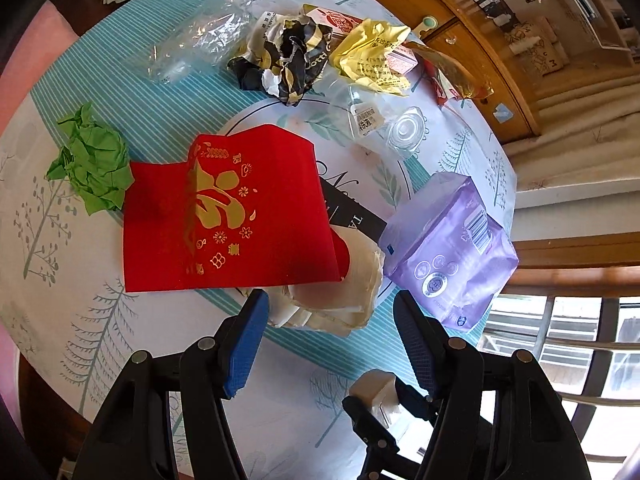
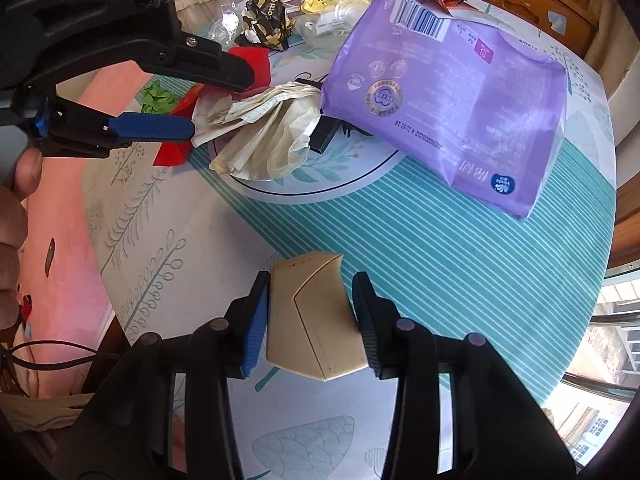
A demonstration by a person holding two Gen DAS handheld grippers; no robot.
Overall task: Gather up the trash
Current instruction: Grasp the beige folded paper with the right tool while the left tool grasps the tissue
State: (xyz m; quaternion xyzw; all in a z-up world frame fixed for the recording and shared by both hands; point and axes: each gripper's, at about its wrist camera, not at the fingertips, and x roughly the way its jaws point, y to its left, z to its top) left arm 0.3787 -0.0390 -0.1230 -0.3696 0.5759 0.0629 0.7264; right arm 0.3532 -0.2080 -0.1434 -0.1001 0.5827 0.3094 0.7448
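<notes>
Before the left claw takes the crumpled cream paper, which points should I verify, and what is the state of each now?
1. Left claw open: ok.
2. Crumpled cream paper lies ahead of its fingertips: ok.
3. Red envelope clear of the paper: not ok, it overlaps.
4. Right claw firm on the beige box: ok.
5. Purple package clear of the paper: cannot tell, they look very close.
</notes>
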